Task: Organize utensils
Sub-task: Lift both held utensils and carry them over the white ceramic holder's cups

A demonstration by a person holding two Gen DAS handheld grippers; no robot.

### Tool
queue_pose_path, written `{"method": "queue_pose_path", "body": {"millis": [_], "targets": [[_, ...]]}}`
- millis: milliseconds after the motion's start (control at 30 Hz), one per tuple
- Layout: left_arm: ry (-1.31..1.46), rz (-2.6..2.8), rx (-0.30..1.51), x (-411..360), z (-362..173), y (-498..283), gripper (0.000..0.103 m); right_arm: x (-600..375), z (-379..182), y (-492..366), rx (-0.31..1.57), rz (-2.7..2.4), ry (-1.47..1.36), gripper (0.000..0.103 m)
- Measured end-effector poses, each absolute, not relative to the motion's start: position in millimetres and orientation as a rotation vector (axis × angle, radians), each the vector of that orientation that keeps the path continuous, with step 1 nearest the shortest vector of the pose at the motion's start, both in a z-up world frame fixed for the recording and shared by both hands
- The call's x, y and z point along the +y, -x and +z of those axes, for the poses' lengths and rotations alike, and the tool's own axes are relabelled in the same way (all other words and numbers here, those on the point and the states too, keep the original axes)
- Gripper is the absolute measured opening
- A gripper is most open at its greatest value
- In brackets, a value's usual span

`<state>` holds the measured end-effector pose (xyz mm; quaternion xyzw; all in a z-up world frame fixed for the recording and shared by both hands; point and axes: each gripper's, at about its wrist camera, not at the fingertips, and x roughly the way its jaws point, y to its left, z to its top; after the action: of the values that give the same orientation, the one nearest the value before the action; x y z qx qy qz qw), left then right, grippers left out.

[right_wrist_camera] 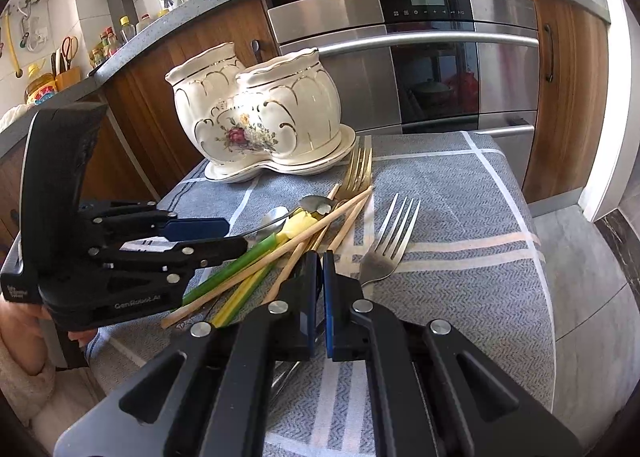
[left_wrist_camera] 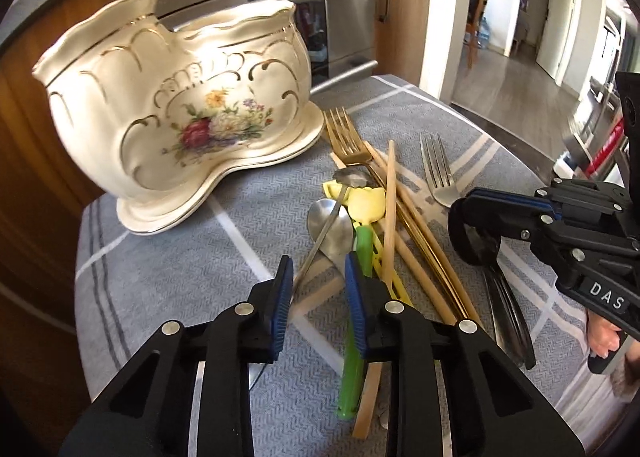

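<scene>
Utensils sit in a loose pile on our bench (right_wrist_camera: 460,217), which has a grey checked cloth (left_wrist_camera: 168,265) over it. In the heap we've got a gold fork (left_wrist_camera: 344,137), wooden chopsticks (left_wrist_camera: 390,201), a silver spoon (left_wrist_camera: 332,225), a small spoon (left_wrist_camera: 352,176) lying across it, and a green-handled utensil with a yellow head (left_wrist_camera: 362,245). A silver fork (right_wrist_camera: 386,245) lies a bit apart on the right side of the pile.

Behind all that stands the ceramic holder (left_wrist_camera: 172,97), cream with gold trim and a flower print, two compartments, upright on its matching saucer. From what we can see of its rims, nothing pokes out of it.

Our left gripper (left_wrist_camera: 318,281) is low over the near end of the pile with its fingers (left_wrist_camera: 282,289) spread, holding nothing; the small spoon's thin handle runs into the gap between them, and the green handle sits right by the right-hand pad.

Our right gripper (right_wrist_camera: 322,297) is over by the silver fork's handle, fingers nearly together with a thin slit between the blue pads. Can't tell if anything is pinched in there.

Oven (right_wrist_camera: 432,57) and wooden cabinets (right_wrist_camera: 568,97) in the background.
</scene>
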<state>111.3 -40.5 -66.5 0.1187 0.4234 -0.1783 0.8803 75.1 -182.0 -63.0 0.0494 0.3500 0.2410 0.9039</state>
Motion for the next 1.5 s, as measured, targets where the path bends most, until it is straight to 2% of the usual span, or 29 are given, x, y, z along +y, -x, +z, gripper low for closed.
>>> {"method": "queue_pose_path", "body": {"millis": [400,500,667,900,1067,1333,1500], "targets": [[-0.196,-0.426,0.939,-30,-74,-136,0.024,-183,-64,-77,0.735,0.518,-0.120,0.003],[-0.188,-0.435,0.935,-28,-76,-136,0.012,-183,-64,-77,0.735,0.520,-0.123,0.003],[-0.211,-0.443,0.904,-32,-76,-130,0.005,-184,-65,-79,0.742,0.519,-0.134,0.003],[-0.188,-0.429,0.838,-24,-66,-118,0.004,-191,-64,-77,0.742,0.474,-0.169,0.003],[-0.183,-0.445,0.765,-17,-49,-98,0.004,-202,-60,-79,0.762,0.455,-0.254,0.003],[-0.121,-0.448,0.580,-5,3,-65,0.004,-198,-16,-63,0.580,0.372,-0.238,0.003],[-0.058,-0.401,0.462,12,40,-64,0.004,-179,19,-86,0.491,0.336,-0.171,0.003]]}}
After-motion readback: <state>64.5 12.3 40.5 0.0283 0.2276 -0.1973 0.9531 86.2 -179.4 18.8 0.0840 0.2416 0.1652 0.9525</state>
